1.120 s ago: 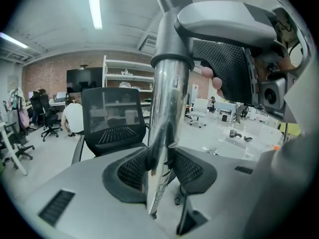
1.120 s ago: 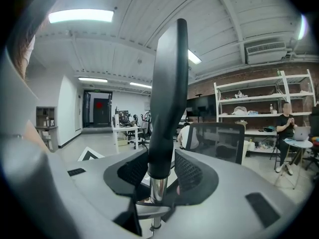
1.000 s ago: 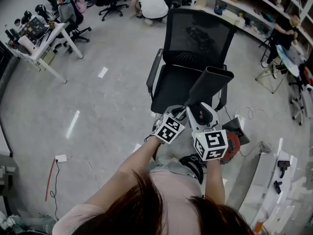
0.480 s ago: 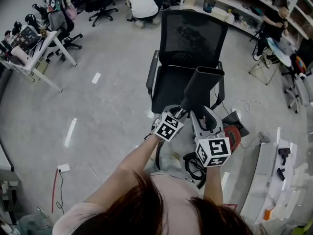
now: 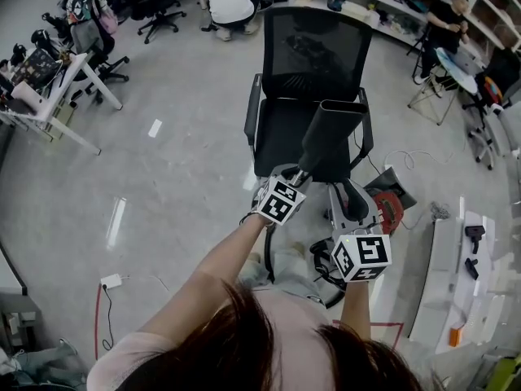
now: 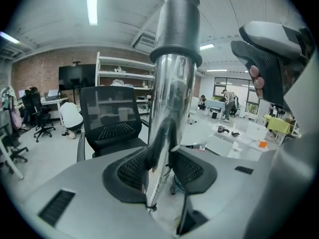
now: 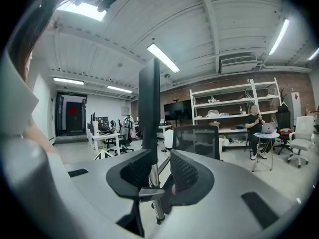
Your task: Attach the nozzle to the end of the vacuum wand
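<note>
A dark, flat vacuum nozzle [image 5: 330,137] sits on the upper end of a chrome wand [image 6: 172,108], above a grey collar [image 6: 175,54]. My left gripper [image 5: 291,179] is shut on the wand just below that collar, and both pads press the chrome tube at the gripper [image 6: 167,166]. My right gripper [image 5: 345,191] hangs lower right of the nozzle, apart from it. In the right gripper view the nozzle [image 7: 149,101] and wand [image 7: 153,176] stand beyond the gripper [image 7: 159,171]. Its jaws have just been closing, and neither pad presses on anything.
A black mesh office chair [image 5: 309,63] stands right behind the nozzle. The red vacuum body [image 5: 391,212] and black hose [image 5: 319,265] lie on the floor at lower right. A white bench [image 5: 456,283] runs along the right. Desks [image 5: 57,80] and people are farther back.
My right gripper has drawn back from the nozzle toward me, and its jaws have narrowed. The wand and nozzle have shifted slightly left with my left gripper.
</note>
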`<act>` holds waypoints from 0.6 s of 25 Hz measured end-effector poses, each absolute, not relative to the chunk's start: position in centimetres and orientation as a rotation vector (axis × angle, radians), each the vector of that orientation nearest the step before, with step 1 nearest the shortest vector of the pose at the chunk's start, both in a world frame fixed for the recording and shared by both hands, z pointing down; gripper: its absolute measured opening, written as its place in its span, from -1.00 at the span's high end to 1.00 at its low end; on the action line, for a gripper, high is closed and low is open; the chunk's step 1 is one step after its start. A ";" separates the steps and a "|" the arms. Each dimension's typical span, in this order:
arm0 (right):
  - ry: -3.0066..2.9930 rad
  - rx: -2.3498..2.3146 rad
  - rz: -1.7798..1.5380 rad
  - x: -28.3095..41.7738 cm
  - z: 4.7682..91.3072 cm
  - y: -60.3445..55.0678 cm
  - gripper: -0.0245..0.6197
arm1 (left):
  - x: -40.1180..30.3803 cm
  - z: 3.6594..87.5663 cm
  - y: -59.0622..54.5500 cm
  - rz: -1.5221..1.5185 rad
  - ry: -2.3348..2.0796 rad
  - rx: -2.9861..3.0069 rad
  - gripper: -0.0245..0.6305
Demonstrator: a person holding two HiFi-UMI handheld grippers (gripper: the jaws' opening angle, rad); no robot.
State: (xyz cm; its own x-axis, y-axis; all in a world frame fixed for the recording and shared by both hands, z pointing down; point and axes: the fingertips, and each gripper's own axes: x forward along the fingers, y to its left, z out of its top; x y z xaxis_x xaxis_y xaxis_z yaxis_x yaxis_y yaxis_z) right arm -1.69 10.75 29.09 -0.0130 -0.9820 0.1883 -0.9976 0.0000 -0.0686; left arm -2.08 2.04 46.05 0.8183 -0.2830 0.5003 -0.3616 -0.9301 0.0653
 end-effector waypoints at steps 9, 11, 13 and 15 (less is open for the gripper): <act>-2.099 2.252 0.352 -4.4 28.7 14.7 0.61 | -4.8 45.7 2.8 0.751 -0.481 2.851 0.45; -2.076 2.281 0.354 -5.0 28.5 15.2 0.62 | -5.3 45.5 3.0 0.750 -0.463 2.861 0.45; -2.058 2.305 0.355 -5.8 28.3 15.6 0.62 | -6.0 45.4 3.1 0.746 -0.451 2.865 0.45; -2.041 2.321 0.352 -6.6 28.1 16.0 0.64 | -6.5 45.3 3.2 0.736 -0.445 2.870 0.45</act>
